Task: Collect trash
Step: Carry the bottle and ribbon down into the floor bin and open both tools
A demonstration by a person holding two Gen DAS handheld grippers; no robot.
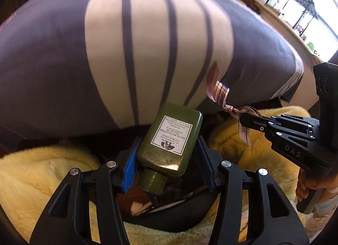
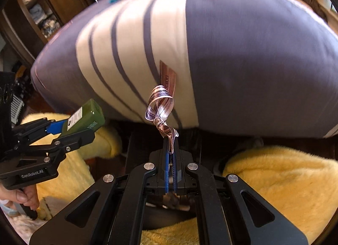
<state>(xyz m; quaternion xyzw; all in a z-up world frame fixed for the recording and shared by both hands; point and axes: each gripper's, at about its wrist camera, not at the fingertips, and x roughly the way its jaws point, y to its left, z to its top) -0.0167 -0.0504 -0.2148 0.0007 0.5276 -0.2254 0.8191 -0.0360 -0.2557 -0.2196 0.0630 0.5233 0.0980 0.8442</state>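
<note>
Ahead in the left wrist view, a bed point(image 1: 147, 44) fills most of the frame, its smooth cover dark blue-grey with a cream panel crossed by thin dark stripes. Fluffy yellow fabric point(image 1: 42, 173) lies below on both sides, and a dark bin point(image 1: 175, 215) with pale scraps inside sits under the tongs. The left tongs point(image 1: 168, 150) are clamped on a bottle point(image 1: 171, 137), a flat, glossy olive-green one with a white label and a round cap pointing back toward the camera; the blue ribbed pads press its two sides. To the right, the right tongs point(image 1: 246, 119) pinch a ribbon point(image 1: 221, 95), which curls up against the bed's edge.

In the right wrist view, the same striped bed point(image 2: 253, 55) looms ahead, a wooden shelf unit point(image 2: 36, 6) stands at the far left, and yellow fabric point(image 2: 285, 177) spreads below. The right tongs point(image 2: 170, 145) are closed tight on the knotted, shiny pinkish-brown ribbon point(image 2: 160, 105), whose loop rises above the tips. At left, the left tongs point(image 2: 74, 129) hold the bottle point(image 2: 88, 116) above the fabric, well apart from the ribbon.
</note>
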